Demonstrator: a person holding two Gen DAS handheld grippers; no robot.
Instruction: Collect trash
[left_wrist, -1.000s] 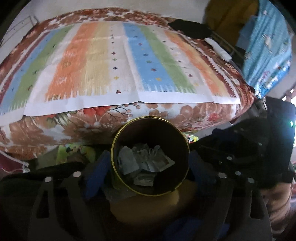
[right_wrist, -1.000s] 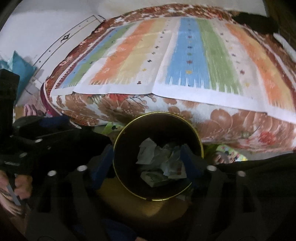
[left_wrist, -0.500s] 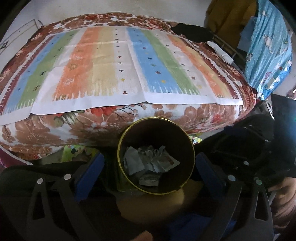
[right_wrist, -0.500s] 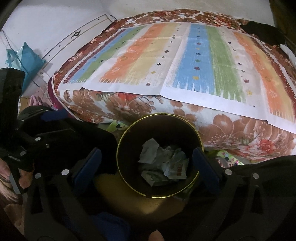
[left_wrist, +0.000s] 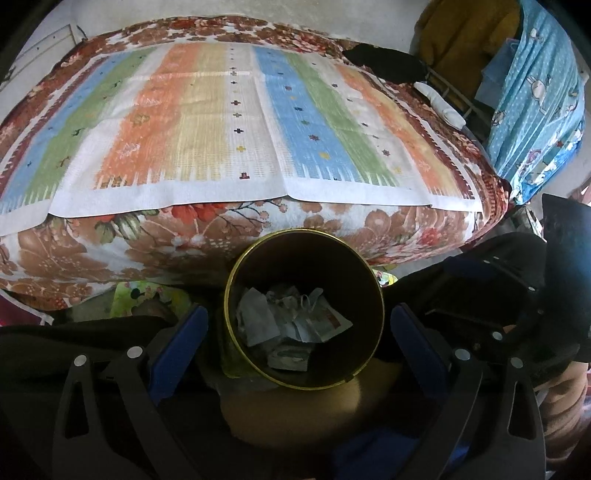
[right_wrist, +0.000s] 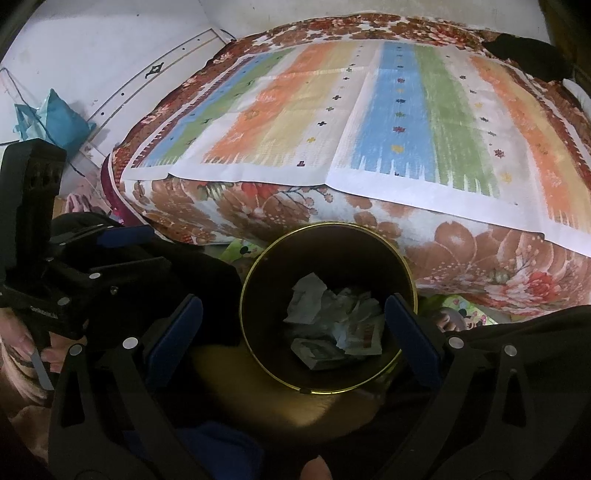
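A round bin with a gold rim (left_wrist: 236, 280) stands on the floor in front of a bed; it also shows in the right wrist view (right_wrist: 258, 266). Crumpled paper and wrappers (left_wrist: 291, 321) lie in its bottom, seen too in the right wrist view (right_wrist: 332, 325). My left gripper (left_wrist: 299, 325) is open and empty above the bin, its blue pads either side of it. My right gripper (right_wrist: 295, 321) is open and empty above the bin likewise. Each gripper shows in the other's view, the right one (left_wrist: 491, 295) and the left one (right_wrist: 85, 266).
The bed with a striped cloth (left_wrist: 236, 122) over a floral cover (left_wrist: 147, 236) fills the far side. A black item (left_wrist: 384, 66) lies at the bed's far right corner. Blue fabric (left_wrist: 535, 99) hangs at the right. A teal bag (right_wrist: 55, 114) sits by the wall.
Both grippers have opened wider and pulled up and back from the bin. The trash in the bin has not moved.
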